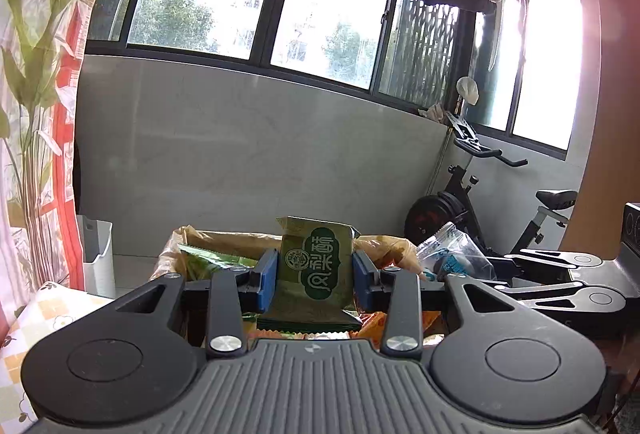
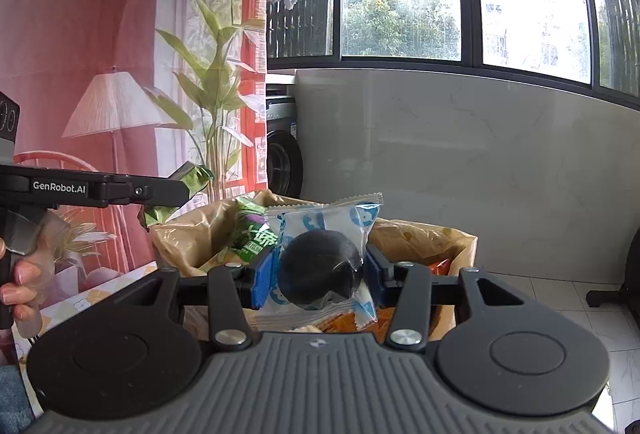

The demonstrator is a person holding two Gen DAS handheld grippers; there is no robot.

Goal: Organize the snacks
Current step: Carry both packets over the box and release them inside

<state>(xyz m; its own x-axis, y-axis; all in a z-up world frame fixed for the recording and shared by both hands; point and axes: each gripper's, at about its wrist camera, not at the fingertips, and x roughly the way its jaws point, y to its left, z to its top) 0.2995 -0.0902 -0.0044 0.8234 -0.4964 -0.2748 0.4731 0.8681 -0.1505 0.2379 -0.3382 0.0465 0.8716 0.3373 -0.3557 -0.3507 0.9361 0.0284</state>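
Both hands up above the bag point(image 2: 420, 238), each with one snack taken out of it. Left gripper point(image 1: 314, 274): blue fingers point(image 1: 267, 274) clenched on a green pack point(image 1: 316, 266), held upright between them, in the air over the bag mouth. Right gripper point(image 2: 318, 280): fingers point(image 2: 264, 282) clenched on a clear blue-white pack point(image 2: 324, 258) with a round dark cake inside, also in the air over the bag.

Step in hand, as a guess: the carrying stage, after the pick and before the put-down. More snacks remaining in the bag, orange packs and a green-purple pack point(image 2: 254, 230). Next move probably needs a place for each kind, away from the bag, on the counter point(image 1: 44, 310) with the flower cloth perhaps; no sorting tray or box visible, so not possible to tell where. Needs also a level lowering before release, because both packs are thin and soft.

Writing: large white Chinese characters on the green pack, turned sideways, with a round seal; not sure of the reading. "GenRobot.AI" on the side of the left gripper in the right view. Blue cartoon marks on the clear pack, too small to read.
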